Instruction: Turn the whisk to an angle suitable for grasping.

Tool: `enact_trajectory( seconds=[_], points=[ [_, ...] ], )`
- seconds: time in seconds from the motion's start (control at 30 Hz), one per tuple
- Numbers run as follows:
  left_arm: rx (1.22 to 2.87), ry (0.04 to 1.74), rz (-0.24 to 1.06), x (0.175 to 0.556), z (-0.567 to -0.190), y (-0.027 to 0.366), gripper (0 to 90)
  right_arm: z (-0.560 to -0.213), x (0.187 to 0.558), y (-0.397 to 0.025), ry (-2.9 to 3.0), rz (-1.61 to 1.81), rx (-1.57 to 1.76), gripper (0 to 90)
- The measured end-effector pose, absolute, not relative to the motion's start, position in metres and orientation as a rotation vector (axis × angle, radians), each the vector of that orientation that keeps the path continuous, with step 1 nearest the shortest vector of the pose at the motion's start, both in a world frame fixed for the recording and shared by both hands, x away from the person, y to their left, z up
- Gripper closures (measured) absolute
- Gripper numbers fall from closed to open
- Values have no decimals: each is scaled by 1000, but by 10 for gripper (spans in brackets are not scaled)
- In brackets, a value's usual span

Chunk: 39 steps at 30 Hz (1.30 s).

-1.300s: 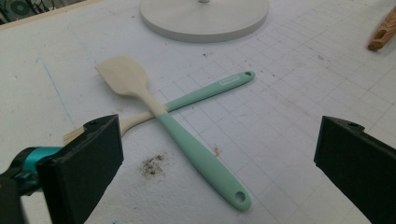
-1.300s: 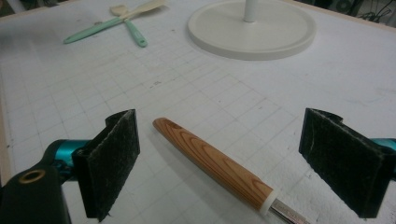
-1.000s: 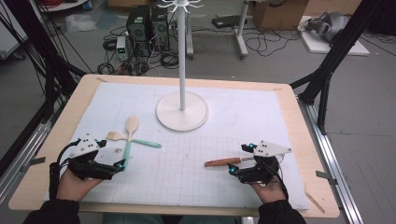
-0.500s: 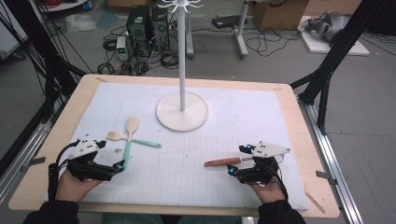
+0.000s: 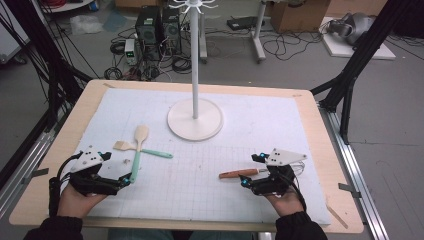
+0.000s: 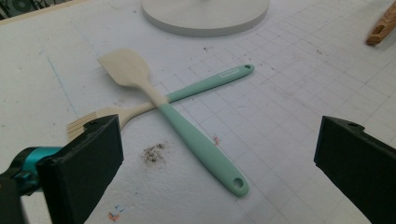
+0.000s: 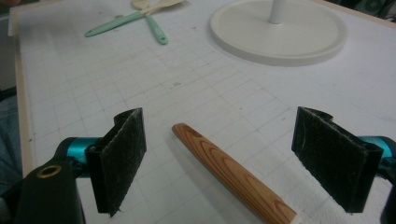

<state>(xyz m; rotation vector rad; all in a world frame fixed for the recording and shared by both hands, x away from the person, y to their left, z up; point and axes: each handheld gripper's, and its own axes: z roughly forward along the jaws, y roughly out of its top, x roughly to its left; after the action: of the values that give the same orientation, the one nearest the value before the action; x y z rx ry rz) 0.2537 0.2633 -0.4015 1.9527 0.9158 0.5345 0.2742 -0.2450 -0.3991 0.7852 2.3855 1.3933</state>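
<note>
Work has barely begun, we judge: our left gripper (image 6: 219, 158) gapes before the mint spatula (image 6: 187, 133), our right gripper (image 7: 219, 163) straddles the wooden handle (image 7: 233, 175), nothing lifted.

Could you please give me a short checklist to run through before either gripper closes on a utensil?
1. Left gripper open: ok, jaws wide apart.
2. Spatula handle between the left jaws: ok.
3. Spatula free to lift: not ok, it crosses over the brush.
4. Right gripper open: ok.
5. Wooden handle between the right jaws: ok.
6. What is on the wooden handle's far end: cannot tell.
</note>
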Motion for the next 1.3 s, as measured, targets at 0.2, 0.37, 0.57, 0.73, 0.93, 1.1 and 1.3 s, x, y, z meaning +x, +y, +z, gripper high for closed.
enact_trajectory(
  seconds=[0.2,0.37,0.57,0.73,0.93,1.1,1.3],
  points=[
    [1947,917,534,253,-401,263,18,-389,282,-248,2463,1350,730,211],
    [1947,917,535,254,-401,264,18,-381,288,-250,2496,1312,709,211],
    [1945,914,536,254,-401,264,18,-369,293,-249,2534,1287,653,274],
    [1945,913,536,254,-401,265,18,-368,292,-248,2598,1272,590,435],
    [1947,914,537,254,-401,264,19,-374,293,-247,2658,1239,554,607],
    [1949,911,534,254,-401,264,19,-380,293,-244,2712,1201,522,725],
    [1947,911,537,254,-401,264,19,-388,294,-238,2749,1176,482,865]
  ],
)
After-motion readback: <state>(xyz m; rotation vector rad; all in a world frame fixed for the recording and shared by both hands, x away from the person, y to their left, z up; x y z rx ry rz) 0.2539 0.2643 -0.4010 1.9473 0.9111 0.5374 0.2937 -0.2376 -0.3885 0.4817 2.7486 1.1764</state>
